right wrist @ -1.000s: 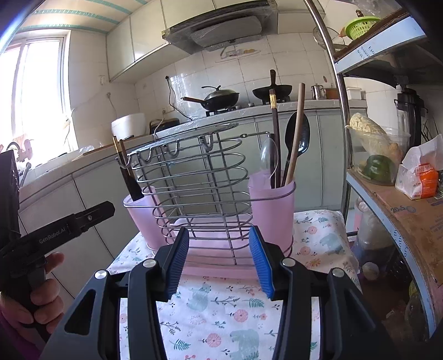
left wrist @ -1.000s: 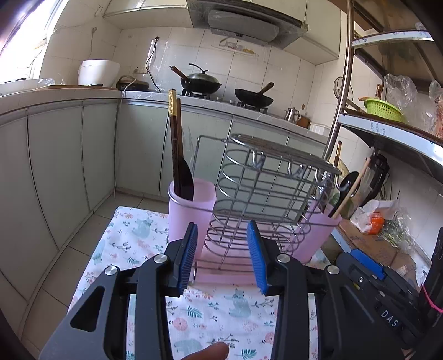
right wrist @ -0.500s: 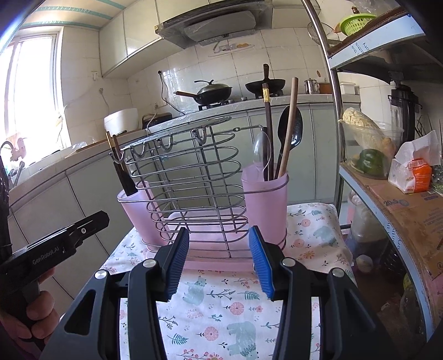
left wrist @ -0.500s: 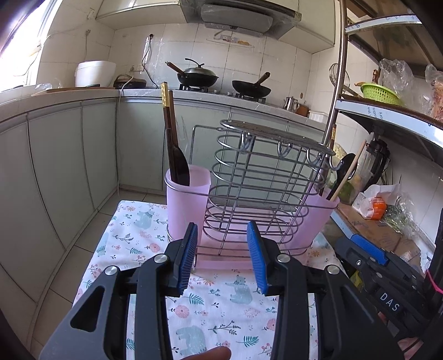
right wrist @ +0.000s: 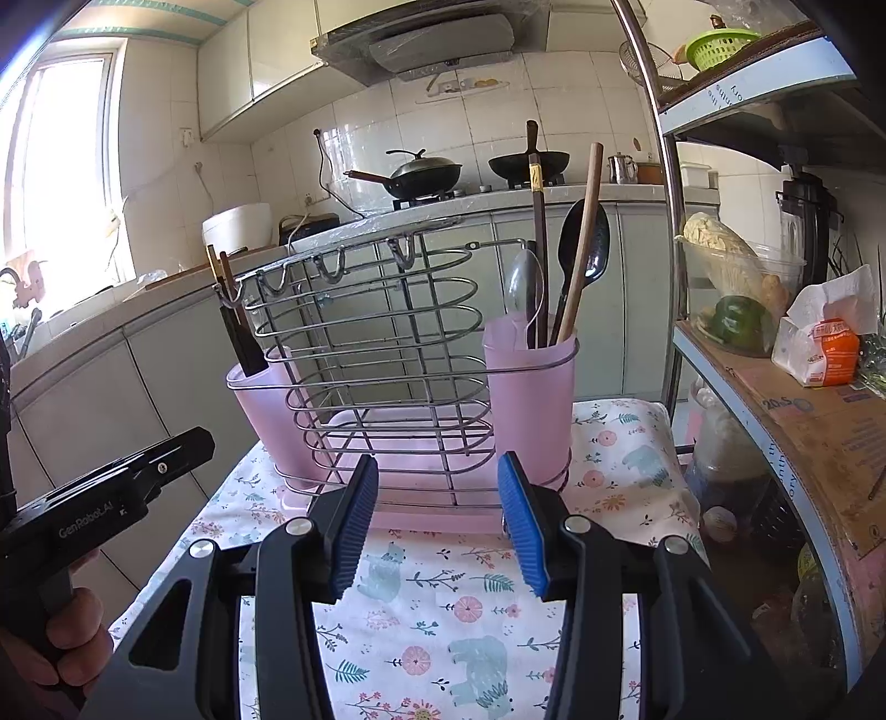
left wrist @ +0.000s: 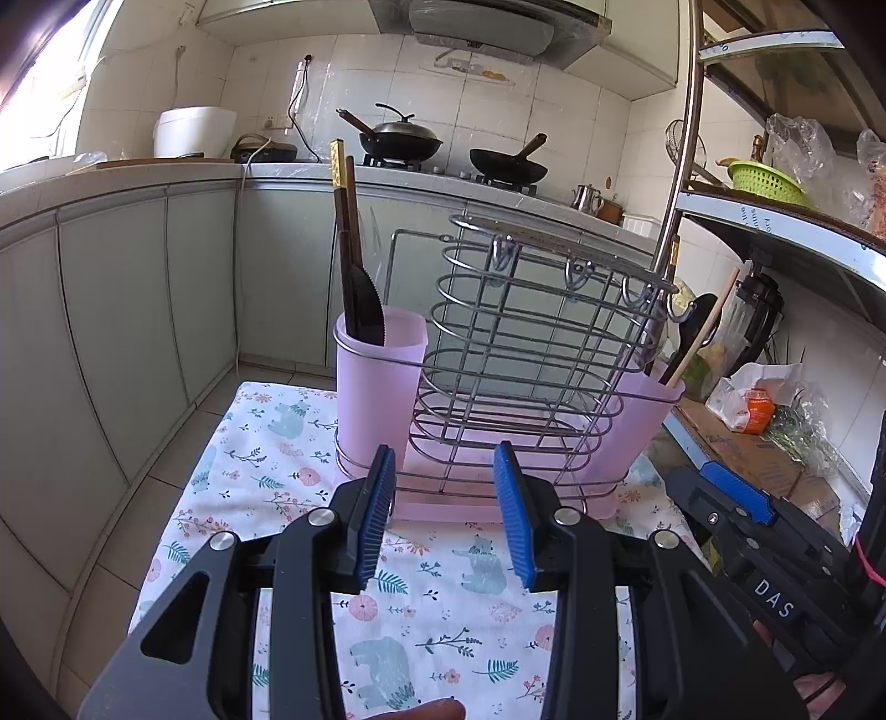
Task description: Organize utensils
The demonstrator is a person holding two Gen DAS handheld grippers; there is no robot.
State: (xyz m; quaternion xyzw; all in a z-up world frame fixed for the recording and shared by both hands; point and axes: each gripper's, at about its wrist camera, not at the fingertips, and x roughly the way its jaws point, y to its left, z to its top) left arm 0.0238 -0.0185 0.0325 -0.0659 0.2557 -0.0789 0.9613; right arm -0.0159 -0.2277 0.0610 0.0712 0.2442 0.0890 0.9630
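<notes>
Home kitchen — tiled walls, grey-green cabinets point(left wrist: 138, 288), two woks point(left wrist: 401, 138) on a gas stove under a range hood point(right wrist: 437, 41); rice cooker point(left wrist: 194, 132) on the counter — shelf point(right wrist: 797, 421) with food.

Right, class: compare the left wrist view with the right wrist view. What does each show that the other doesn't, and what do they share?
Only the left wrist view: a black serrated knife in the left pink cup.

Only the right wrist view: a bright window, a clear spoon in the right pink cup, and a hand holding the left hand-held gripper.

Both: the wire rack, the floral cloth, two woks on the stove, and open, empty jaws; the right hand-held gripper too.
</notes>
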